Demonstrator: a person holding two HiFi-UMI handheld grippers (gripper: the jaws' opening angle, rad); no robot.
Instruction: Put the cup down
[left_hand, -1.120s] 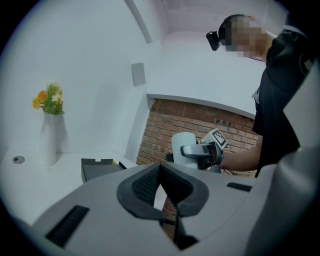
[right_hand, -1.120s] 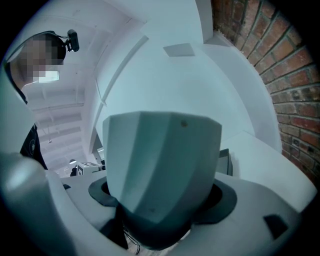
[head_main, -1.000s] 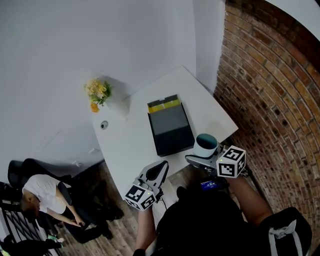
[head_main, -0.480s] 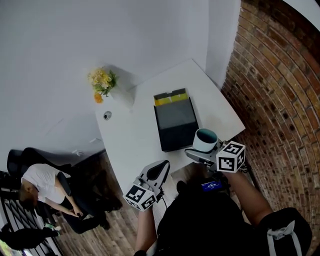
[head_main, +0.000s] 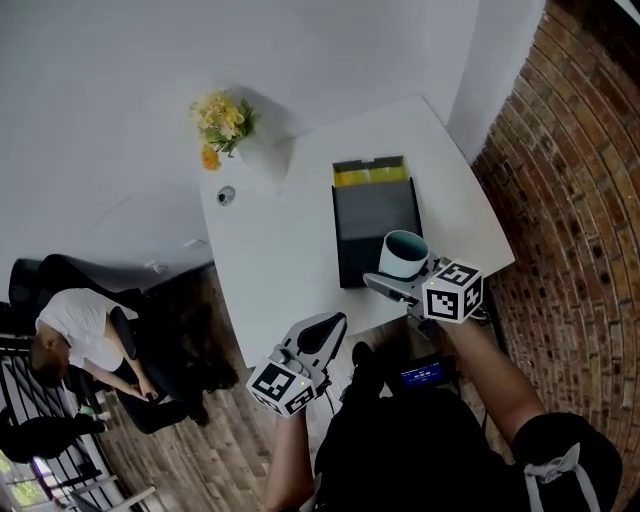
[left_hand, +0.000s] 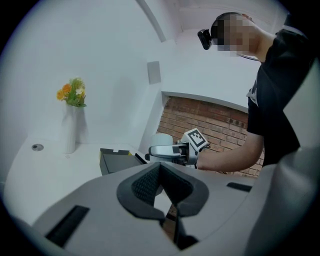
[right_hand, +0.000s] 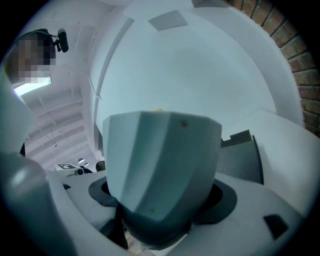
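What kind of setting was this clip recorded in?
Probably an office or studio room: a white table against a white wall, an exposed brick wall on the right, and a person seated in a black office chair on a wood floor.

The black box fills the desk's right middle, its near corner under the right claw and cup. Left of it the desk lies bare and wide. Flowers and a small disc take the far left corner.
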